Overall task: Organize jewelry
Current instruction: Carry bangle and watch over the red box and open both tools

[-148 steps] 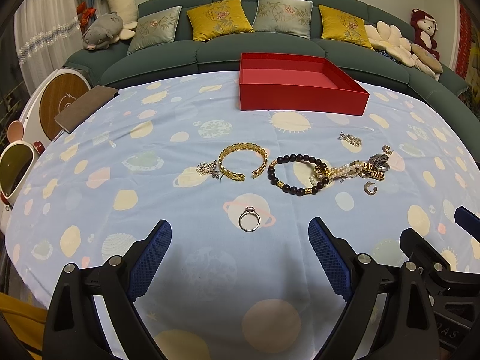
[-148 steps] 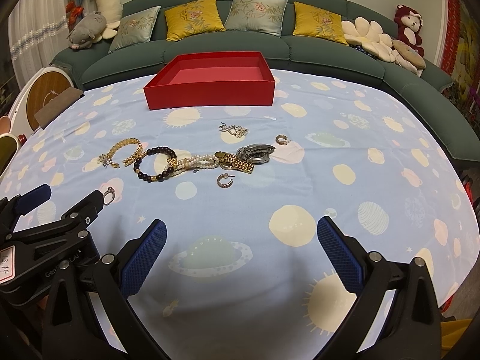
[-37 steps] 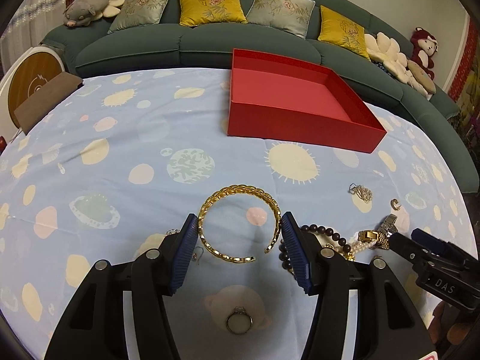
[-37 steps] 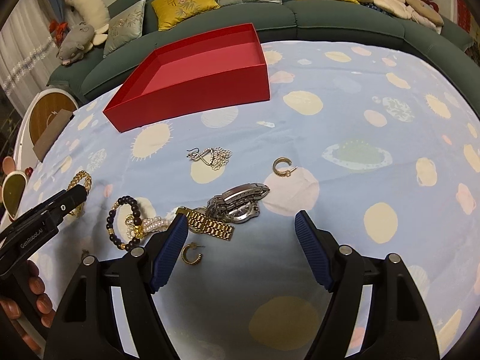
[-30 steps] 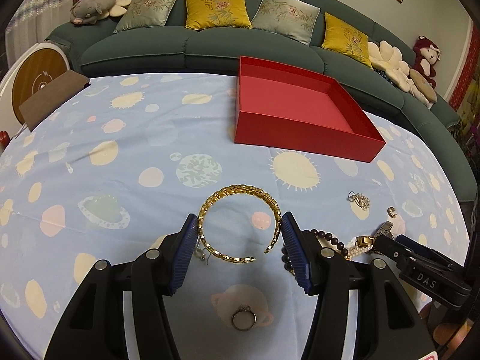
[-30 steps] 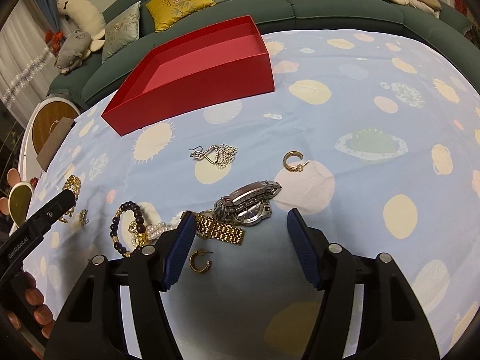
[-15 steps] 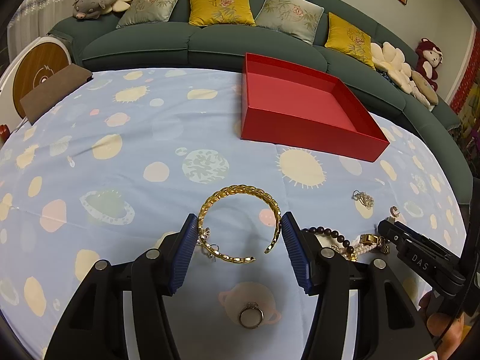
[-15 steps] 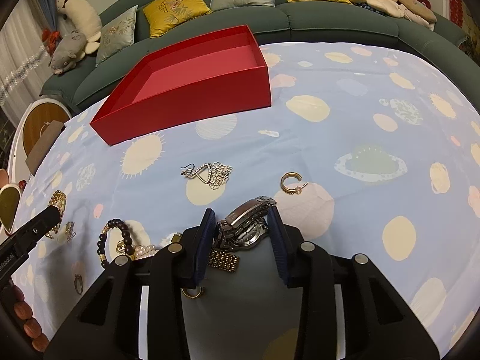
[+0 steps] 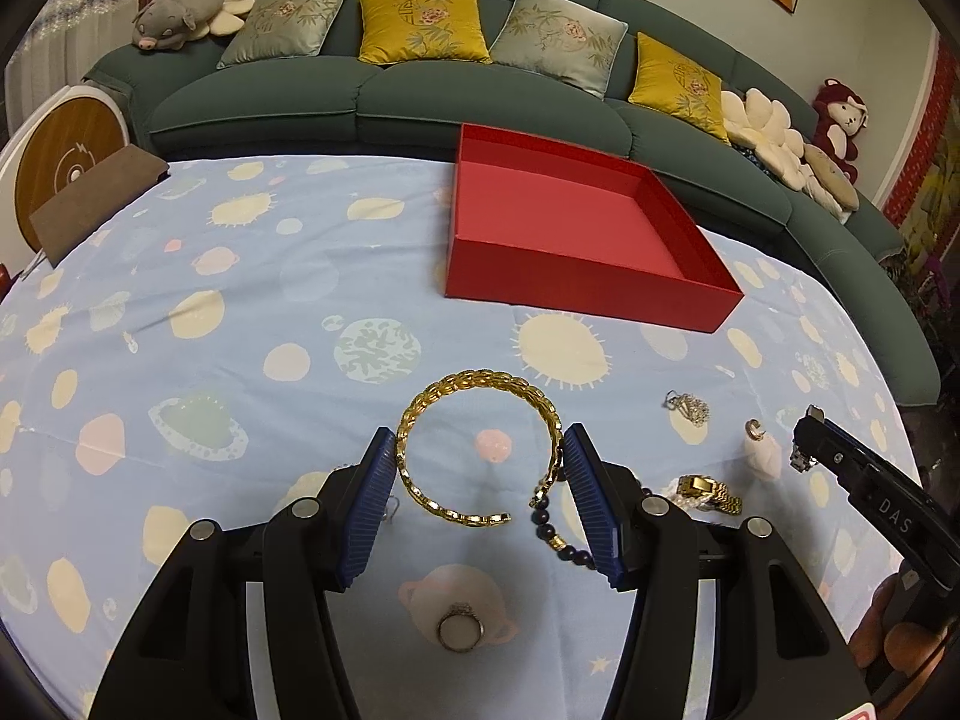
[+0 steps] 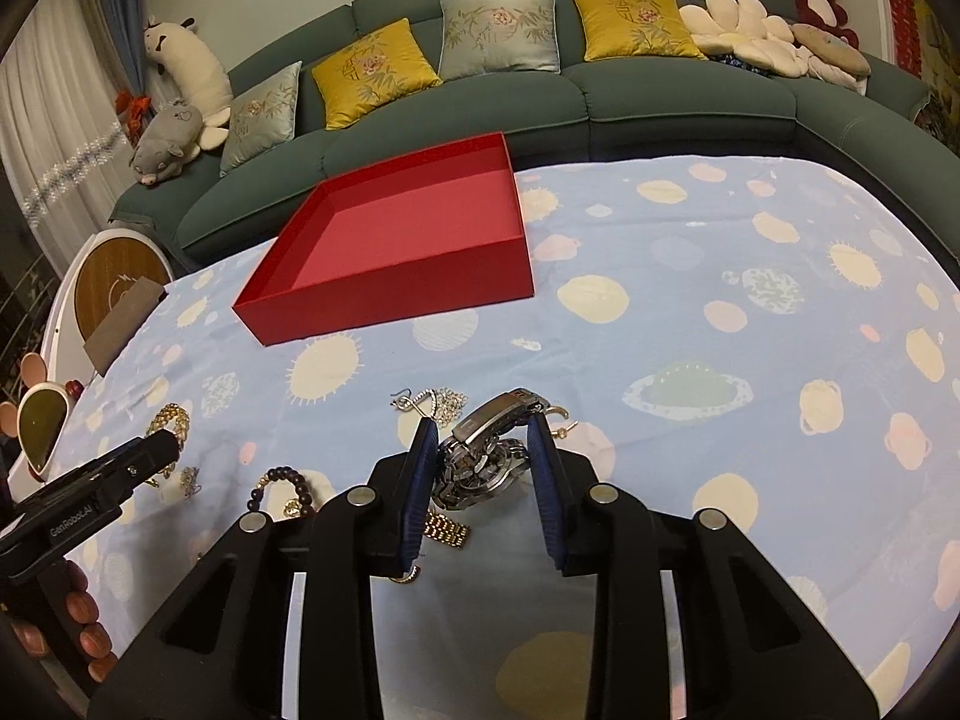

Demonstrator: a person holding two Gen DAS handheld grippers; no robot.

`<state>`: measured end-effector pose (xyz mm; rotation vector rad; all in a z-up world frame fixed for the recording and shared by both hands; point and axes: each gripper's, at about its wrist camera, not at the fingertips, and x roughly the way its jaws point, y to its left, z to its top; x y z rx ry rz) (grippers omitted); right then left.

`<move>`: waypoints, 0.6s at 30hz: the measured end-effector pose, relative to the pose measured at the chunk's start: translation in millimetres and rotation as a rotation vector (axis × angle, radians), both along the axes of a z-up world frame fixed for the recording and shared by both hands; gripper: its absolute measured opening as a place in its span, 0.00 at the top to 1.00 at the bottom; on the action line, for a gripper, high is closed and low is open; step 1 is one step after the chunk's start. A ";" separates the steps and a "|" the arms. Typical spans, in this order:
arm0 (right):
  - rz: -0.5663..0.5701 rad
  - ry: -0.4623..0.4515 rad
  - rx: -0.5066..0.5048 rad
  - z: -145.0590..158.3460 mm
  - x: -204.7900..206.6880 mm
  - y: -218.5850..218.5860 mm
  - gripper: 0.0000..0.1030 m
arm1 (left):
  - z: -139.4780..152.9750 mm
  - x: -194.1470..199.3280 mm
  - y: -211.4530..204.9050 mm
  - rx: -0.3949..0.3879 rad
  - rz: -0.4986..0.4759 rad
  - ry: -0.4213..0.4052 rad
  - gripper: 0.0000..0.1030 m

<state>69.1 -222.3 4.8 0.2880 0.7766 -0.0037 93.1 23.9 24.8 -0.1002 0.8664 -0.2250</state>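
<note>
My left gripper (image 9: 480, 462) is shut on the gold cuff bracelet (image 9: 480, 387), held by its two sides above the cloth. My right gripper (image 10: 481, 443) is shut on the silver metal watch (image 10: 492, 450), lifted off the cloth. The empty red box (image 9: 570, 294) stands at the far middle of the table and also shows in the right wrist view (image 10: 384, 294). A silver ring (image 9: 459, 629), a dark bead bracelet (image 9: 555, 534), a gold watch band (image 9: 711, 492), a silver chain earring (image 9: 687, 405) and a small hoop earring (image 9: 755, 429) lie on the cloth.
The table wears a light blue planet-print cloth (image 9: 240, 300). A green sofa (image 9: 384, 90) with cushions curves behind it. A brown pouch (image 9: 96, 204) lies at the left edge. The right gripper's body (image 9: 870, 498) shows at the right of the left wrist view.
Both grippers closed from wide open, the left on the gold bracelet and the right on the silver watch. Both have since risen and moved toward the red box.
</note>
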 end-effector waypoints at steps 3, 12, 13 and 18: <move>0.010 -0.037 0.017 21.6 2.2 -3.5 0.71 | 18.2 5.4 -6.6 -0.005 -0.018 -0.029 0.47; 0.088 -0.121 0.029 80.3 73.6 -12.4 0.71 | 70.8 79.3 -18.9 -0.021 -0.040 -0.089 0.47; 0.089 -0.124 0.032 79.3 83.9 -13.9 0.71 | 71.3 90.8 -23.2 -0.008 -0.052 -0.090 0.47; 0.063 -0.083 0.107 55.5 135.6 -26.5 0.71 | 61.6 140.4 -41.2 0.052 -0.099 -0.101 0.47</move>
